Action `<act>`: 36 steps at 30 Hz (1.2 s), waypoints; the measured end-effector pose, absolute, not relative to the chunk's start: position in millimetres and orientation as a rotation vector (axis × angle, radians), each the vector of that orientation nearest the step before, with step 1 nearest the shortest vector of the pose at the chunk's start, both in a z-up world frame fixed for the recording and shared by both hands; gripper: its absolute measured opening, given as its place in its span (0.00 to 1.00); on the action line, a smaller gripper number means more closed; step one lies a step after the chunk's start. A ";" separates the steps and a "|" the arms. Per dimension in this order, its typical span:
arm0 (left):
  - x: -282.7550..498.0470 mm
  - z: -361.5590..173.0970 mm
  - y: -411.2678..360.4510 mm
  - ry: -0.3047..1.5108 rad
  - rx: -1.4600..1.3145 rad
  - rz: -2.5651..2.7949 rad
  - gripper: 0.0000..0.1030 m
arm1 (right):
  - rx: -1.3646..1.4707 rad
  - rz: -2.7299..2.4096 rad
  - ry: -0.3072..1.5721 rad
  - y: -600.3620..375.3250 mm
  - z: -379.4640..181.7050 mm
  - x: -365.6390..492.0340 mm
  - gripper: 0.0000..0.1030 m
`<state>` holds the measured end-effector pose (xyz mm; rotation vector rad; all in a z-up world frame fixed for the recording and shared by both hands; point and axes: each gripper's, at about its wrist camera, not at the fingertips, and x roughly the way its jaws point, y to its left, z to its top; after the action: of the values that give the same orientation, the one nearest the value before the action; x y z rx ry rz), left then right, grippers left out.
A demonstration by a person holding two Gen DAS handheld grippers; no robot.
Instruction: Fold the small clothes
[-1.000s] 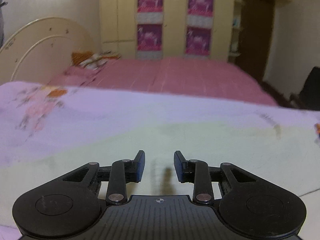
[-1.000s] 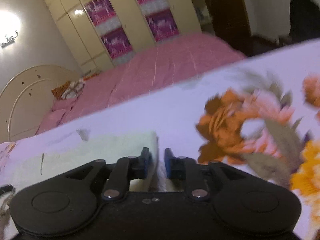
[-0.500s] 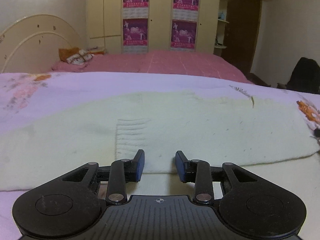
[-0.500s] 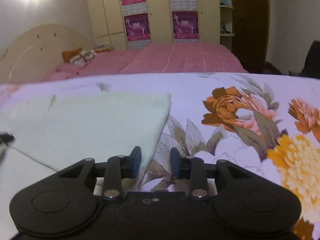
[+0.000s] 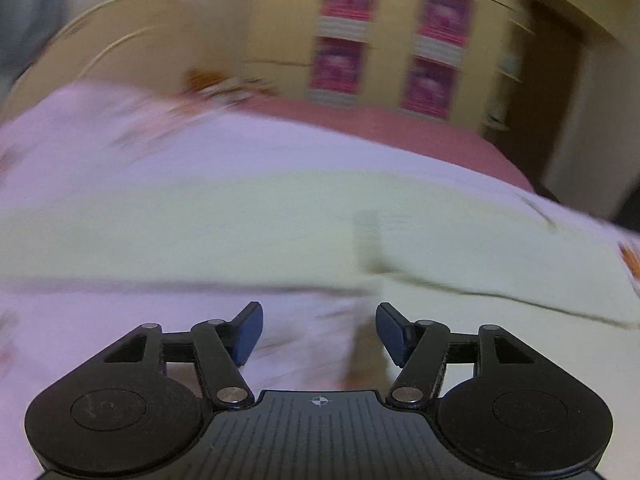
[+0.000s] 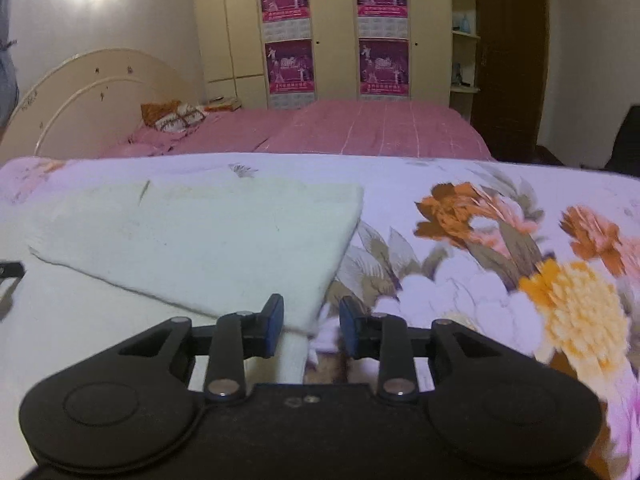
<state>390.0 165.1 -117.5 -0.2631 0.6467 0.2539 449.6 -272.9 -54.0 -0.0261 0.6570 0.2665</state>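
Floral bedsheet (image 6: pixel 500 240) carries a pale cream cloth (image 6: pixel 208 240), its long axis running left to right across mid-frame. Left gripper (image 5: pixel 319 332), jaws just widened, gapes empty below the cloth's near edge. Right gripper (image 6: pixel 311 322) stands slightly parted at the cloth's lower-right corner, not clamping it.

I see work surface covered by lilac floral sheet (image 6: pixel 460 184); big orange and yellow blooms printed on its right part; pale cream garment (image 6: pixel 208 236) lies flat directly on sheet, folded edge running diagonally, corner near me; same garment (image 5: pixel 280 232) spreads across my blurred left view; can't tell what's under sheet.
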 end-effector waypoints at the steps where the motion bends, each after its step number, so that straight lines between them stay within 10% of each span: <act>1: 380.3 -121.8 182.0 0.643 -0.317 0.282 0.60 | -0.007 0.259 0.663 -277.5 -53.9 445.7 0.29; 4: 352.2 -126.7 232.7 0.596 -0.492 0.341 0.45 | 0.064 0.228 0.689 -296.6 -55.4 436.1 0.29; 21: 326.7 -157.4 409.8 0.377 -1.008 0.648 0.28 | 0.312 0.129 0.746 -331.2 -50.8 410.3 0.31; 23: 349.8 -150.4 408.4 0.449 -0.901 0.672 0.02 | 0.314 0.125 0.747 -332.0 -50.3 411.4 0.31; 36: 497.6 -76.2 186.5 0.507 -0.337 0.117 0.02 | 0.328 0.108 0.752 -334.4 -56.8 414.1 0.31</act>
<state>497.6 186.5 -76.2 -0.3374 0.5067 0.1167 414.1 -334.4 -56.8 0.3282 0.7515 0.1077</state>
